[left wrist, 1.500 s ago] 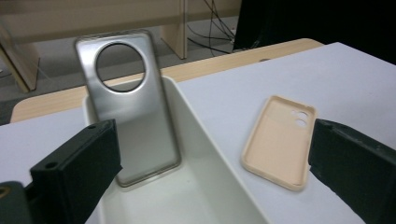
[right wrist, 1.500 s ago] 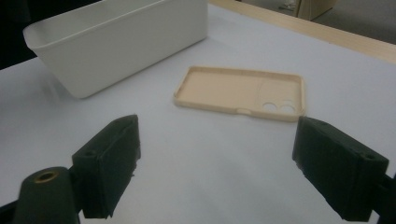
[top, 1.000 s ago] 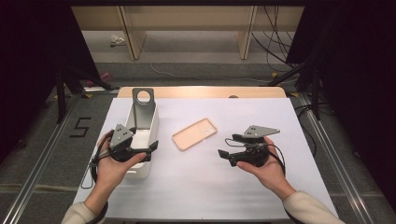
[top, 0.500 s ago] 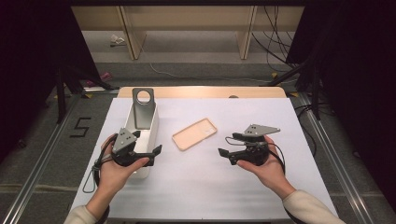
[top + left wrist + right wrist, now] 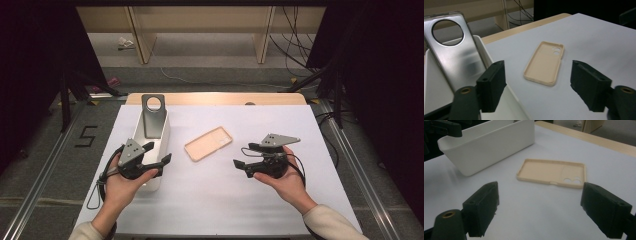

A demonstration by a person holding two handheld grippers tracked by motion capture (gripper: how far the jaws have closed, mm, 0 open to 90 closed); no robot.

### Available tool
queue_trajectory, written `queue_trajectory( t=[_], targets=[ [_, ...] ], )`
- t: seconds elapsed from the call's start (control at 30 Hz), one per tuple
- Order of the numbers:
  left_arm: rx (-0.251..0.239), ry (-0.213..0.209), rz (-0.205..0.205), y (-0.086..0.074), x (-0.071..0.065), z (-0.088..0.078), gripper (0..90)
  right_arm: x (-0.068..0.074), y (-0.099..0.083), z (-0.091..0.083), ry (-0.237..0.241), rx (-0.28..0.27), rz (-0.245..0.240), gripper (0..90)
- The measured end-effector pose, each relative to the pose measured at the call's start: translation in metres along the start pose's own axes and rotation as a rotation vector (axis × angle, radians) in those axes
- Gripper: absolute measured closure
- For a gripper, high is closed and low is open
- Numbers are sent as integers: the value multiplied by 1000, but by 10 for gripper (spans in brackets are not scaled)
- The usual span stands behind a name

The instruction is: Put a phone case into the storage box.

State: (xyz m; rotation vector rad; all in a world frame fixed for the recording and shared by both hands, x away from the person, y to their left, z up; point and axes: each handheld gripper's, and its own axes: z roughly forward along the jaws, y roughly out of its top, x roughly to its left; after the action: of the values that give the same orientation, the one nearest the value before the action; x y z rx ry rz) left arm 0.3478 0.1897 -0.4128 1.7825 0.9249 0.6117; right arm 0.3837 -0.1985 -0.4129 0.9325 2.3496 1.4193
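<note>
The beige phone case (image 5: 208, 143) lies flat, hollow side up, on the white table cover (image 5: 300, 130), between both grippers. The left gripper (image 5: 160, 159), beside the white bin (image 5: 162, 135), has just been closing its jaws on nothing; the right gripper (image 5: 241, 165) stands open. I think it is best to pinch one long rim, low and level.

Lower end of the silver phone (image 5: 456, 57) hidden inside the white bin (image 5: 484, 50)

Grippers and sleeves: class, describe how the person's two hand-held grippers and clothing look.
The left gripper and the right gripper are black, each with two blocky jaws, a grey three-cornered plate on top and a trailing black cable. The jaw arms carry brass-coloured fittings. The sleeves are cream-coloured.
</note>
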Motion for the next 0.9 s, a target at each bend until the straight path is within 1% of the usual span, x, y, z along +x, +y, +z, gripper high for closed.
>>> queue_trajectory(
  t=[0.03,0.07,0.1,0.13,0.17,0.2,0.23,0.3,0.33,0.4,0.43,0.57,0.73,0.8,0.9],
  targets=[
    [0,-12,16,1,-4,-2,348,0,1,-1,0,-3,1,159],
    [0,-12,16,1,-4,-2,377,0,1,-1,0,-3,1,159],
    [-4,-21,31,0,-6,-4,447,0,1,0,-1,-4,3,159],
    [-7,-22,40,0,-8,-5,447,0,1,0,-1,-4,3,159],
    [-6,-36,64,0,-10,-6,567,-1,0,2,0,0,5,159],
    [-6,-36,64,0,-10,-6,605,-1,0,2,0,0,5,159],
    [1,-58,68,-2,-11,-6,650,-1,0,2,3,3,6,159],
    [2,-62,69,-3,-12,-6,732,-1,0,3,2,3,5,159],
    [6,-70,70,-3,-12,-6,732,-1,0,3,3,2,5,159],
    [9,-66,78,-4,-13,-6,797,-1,0,3,4,2,6,159],
    [10,-70,79,-5,-12,-7,842,-1,0,3,4,4,6,159],
    [13,-66,73,-7,-10,-10,894,-2,0,3,3,3,9,159],
    [28,-62,47,-10,-8,-14,898,-1,0,3,3,4,6,159],
    [30,-62,45,-11,-7,-14,898,-1,0,3,5,5,6,159],
    [33,-62,41,-12,-7,-14,898,1,3,7,29,8,-5,167]
  ],
)
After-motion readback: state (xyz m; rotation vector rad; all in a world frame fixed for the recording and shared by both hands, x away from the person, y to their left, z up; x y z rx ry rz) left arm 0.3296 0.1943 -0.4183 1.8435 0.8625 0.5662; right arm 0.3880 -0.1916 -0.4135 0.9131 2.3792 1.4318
